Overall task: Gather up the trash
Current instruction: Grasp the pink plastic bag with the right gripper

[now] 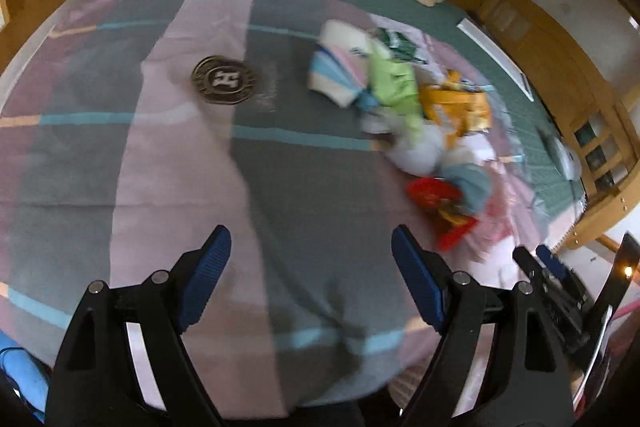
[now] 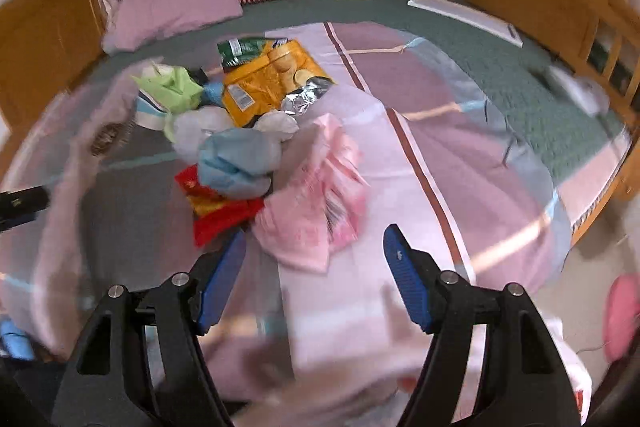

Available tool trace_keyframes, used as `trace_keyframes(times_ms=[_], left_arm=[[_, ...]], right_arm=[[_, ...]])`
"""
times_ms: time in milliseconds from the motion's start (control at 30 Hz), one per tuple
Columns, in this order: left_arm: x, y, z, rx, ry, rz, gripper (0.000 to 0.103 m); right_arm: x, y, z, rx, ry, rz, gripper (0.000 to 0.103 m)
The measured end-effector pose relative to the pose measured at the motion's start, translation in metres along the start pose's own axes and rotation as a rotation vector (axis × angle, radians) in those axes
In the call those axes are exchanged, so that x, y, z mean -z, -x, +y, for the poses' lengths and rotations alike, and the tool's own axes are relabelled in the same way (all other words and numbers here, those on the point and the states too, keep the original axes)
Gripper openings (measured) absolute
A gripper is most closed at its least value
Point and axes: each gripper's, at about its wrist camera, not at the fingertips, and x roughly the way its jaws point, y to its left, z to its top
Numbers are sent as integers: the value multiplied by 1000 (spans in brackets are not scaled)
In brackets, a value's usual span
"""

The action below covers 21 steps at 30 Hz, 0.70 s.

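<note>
A: Both units empty? State the left gripper [image 1: 310, 273] and right gripper [image 2: 314, 273].

B: Each stands wide apart with nothing between its pads. The pink wrapper [image 2: 316, 195] lies just ahead of the right gripper, at the near edge of the trash pile [image 2: 240, 115] on the bed [image 2: 520, 75].

A: Advice: approach the wrapper's raised fold, then close without pinching the blanket [image 2: 400, 155].

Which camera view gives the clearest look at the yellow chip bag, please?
The right wrist view: the yellow chip bag lies flat there, its printed face and torn foil end visible. In the left wrist view the bag is blurred, crumpled-looking, and partly hidden by neighbouring trash.
</note>
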Motion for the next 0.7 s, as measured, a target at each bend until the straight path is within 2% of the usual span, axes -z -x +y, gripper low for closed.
trace_keyframes(times_ms=[200, 300, 333, 367, 400, 567, 700], left_arm=[[1, -18, 17, 9, 35, 41, 83], [-1, -9, 9, 26, 3, 0, 83], [-1, -9, 9, 27, 0, -4, 83], [-1, -9, 8, 29, 0, -5, 83], [-1, -10, 8, 36, 1, 0, 83], [-4, -13, 2, 37, -7, -1, 83], [-9, -20, -5, 55, -17, -10, 83]], right_arm=[[-6, -32, 20, 68, 17, 49, 70], [-6, -48, 23, 75, 11, 83, 46], [-5, -51, 24, 66, 9, 88, 32], [-5, -53, 25, 52, 12, 92, 26], [-5, -54, 26, 47, 13, 90, 25], [-2, -33, 31, -54, 3, 61, 22], [11, -9, 45, -216, 67, 66, 22]])
